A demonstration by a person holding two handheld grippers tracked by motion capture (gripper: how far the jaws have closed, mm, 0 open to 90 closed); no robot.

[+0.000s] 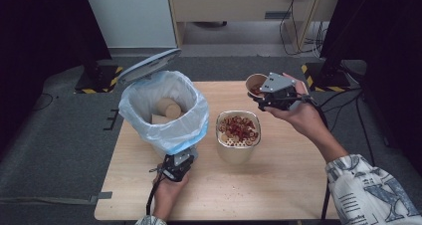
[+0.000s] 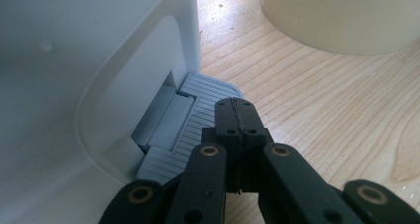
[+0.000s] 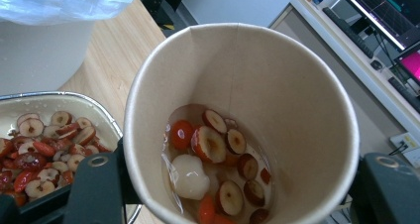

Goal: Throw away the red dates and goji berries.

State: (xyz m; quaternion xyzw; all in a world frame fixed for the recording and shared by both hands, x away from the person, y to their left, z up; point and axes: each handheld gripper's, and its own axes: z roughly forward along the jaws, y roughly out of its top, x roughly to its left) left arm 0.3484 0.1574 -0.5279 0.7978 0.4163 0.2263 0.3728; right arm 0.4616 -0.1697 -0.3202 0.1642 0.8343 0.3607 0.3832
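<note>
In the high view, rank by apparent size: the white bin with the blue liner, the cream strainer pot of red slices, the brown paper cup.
1. White bin with blue liner, clearly largest.
2. Cream strainer pot.
3. Brown paper cup, held in the right gripper, smallest.

Free room and obstacles on the table [image 1: 278, 195]. The bin [image 1: 166, 118], its lid [image 1: 148, 64] raised, blocks the far left; the strainer pot [image 1: 238, 135] stands just right of it, with only a narrow gap between them. The left gripper [image 1: 175, 169] sits at the bin's pedal [image 2: 198, 120], closing the near-left approach. The right gripper [image 1: 268, 96] and cup [image 1: 255, 84] hang over the far right. The near and right table surface lies open.
</note>
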